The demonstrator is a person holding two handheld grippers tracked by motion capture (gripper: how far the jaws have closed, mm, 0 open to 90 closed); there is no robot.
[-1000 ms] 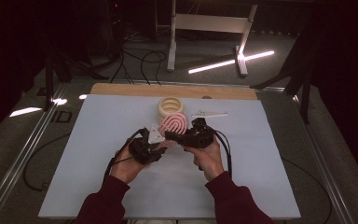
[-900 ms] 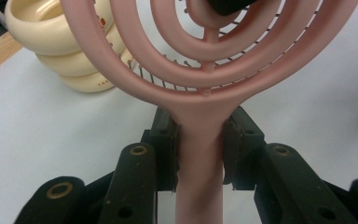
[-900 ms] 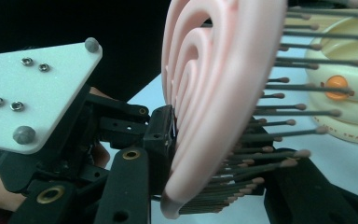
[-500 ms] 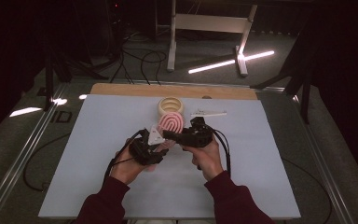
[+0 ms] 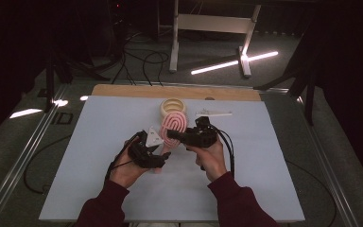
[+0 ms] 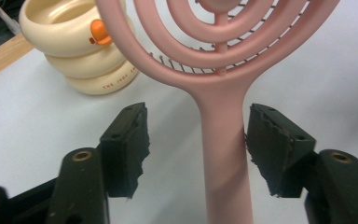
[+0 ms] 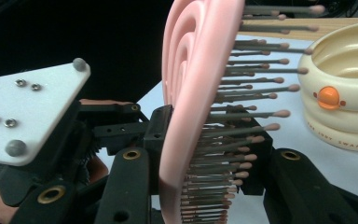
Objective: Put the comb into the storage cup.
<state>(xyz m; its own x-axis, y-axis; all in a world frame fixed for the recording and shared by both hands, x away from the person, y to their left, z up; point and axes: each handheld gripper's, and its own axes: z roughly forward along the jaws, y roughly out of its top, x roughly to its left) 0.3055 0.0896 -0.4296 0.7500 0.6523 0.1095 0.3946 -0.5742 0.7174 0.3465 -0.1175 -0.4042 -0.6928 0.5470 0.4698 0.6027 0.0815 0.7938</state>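
Left gripper: held in the person's near left hand, pointing right and far toward the brush; in the left gripper view its black fingers stand spread, one on each side of the brush handle with a gap on the left and the right pad just beside it. Not clamped.

Pink plastic hairbrush with a ringed oval head and a straight handle: lifted off the surface, handle toward the person, head toward the far side. In the high view it sits between the two grippers, about mid-surface.

Right gripper: held in the right hand, pointing left. In the right gripper view its fingers close on the edge of the brush head, one on the smooth back, the other among the bristles. It carries the brush.

White surface: bare around the hands.

Cream ringed plastic holder with an orange knob: standing just beyond the brush head, near the far edge.

White flat strip: lying to the right of the holder, apart from it.

Step in hand: a hand-over, judged from the grips; the right gripper bears the brush while the left frames the handle.

Next move calls for: closing the left fingers squarely on the handle, centred, before the right lets go; a release too soon would likely drop the brush.
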